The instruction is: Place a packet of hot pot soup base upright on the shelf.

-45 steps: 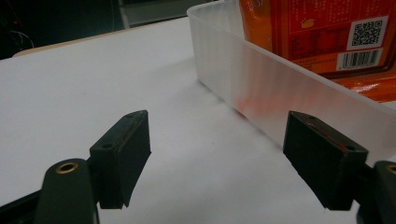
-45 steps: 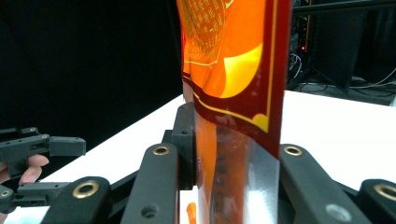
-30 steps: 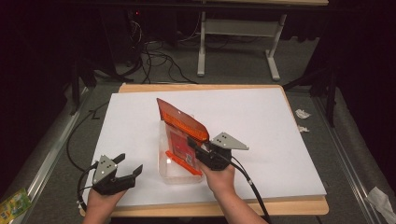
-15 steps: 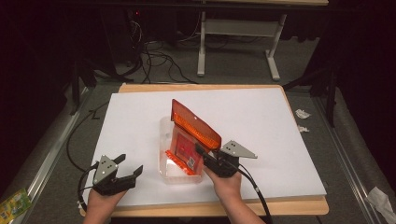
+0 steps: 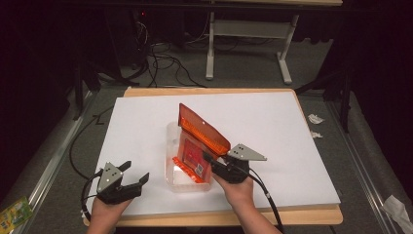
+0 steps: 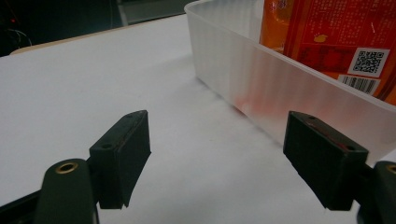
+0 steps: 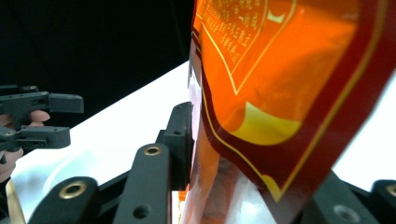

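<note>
one pouch nearly binned
orange pouch (image 5: 197, 146) stood in the clear tub (image 5: 171, 141); right claw (image 5: 210, 161) was loosening round it, left claw (image 5: 132, 173) gaped empty on the table (image 5: 292, 131).

From my seat, the clear tub (image 5: 178, 180) with the tall orange packet (image 5: 202, 139) standing in it blocks the near middle of the white sheet (image 5: 272, 126), while the far, left and right stretches lie open.

Wooden table (image 5: 311, 216) seen from above, large white sheet (image 5: 272, 122) covering nearly all its top; clear plastic container (image 5: 176, 141) standing on the sheet, near the front edge
</note>
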The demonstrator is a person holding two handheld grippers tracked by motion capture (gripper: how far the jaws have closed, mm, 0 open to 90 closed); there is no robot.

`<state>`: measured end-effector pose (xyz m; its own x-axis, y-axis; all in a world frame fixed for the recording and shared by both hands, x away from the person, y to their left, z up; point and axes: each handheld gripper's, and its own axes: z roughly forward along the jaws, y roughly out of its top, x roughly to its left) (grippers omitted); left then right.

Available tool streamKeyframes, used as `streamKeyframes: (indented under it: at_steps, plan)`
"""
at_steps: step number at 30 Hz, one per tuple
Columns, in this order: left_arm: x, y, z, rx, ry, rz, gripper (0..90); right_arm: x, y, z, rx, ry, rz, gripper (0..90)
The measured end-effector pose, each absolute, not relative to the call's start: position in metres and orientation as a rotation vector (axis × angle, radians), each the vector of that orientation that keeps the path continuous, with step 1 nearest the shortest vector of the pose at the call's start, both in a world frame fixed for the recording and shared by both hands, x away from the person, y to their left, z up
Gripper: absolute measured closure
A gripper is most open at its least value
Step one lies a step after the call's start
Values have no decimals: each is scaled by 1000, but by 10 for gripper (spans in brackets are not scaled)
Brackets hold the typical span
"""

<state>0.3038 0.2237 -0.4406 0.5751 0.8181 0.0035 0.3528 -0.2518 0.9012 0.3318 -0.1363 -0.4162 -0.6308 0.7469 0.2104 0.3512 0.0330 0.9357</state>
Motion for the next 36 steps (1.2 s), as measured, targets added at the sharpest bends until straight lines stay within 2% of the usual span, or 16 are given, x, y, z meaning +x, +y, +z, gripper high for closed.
streamKeyframes:
  at_steps: [9, 13, 15, 16, 18, 36]
  plan:
    - [303, 223, -441, 1839, 948, 602, 236, 336, -139, -413, 1098, 2057, 1627, 454]
    - [303, 224, -441, 1834, 950, 598, 235, 337, -138, -411, 1078, 2097, 1635, 338]
    - [303, 224, -441, 1836, 949, 596, 235, 339, -140, -409, 1080, 2112, 1649, 225]
    - [303, 224, -441, 1835, 949, 595, 235, 339, -140, -409, 1080, 2112, 1649, 225]
    - [303, 223, -441, 1835, 949, 592, 235, 339, -141, -408, 1083, 2105, 1653, 168]
    - [302, 223, -442, 1829, 949, 584, 234, 333, -149, -401, 1035, 2135, 1607, 151]
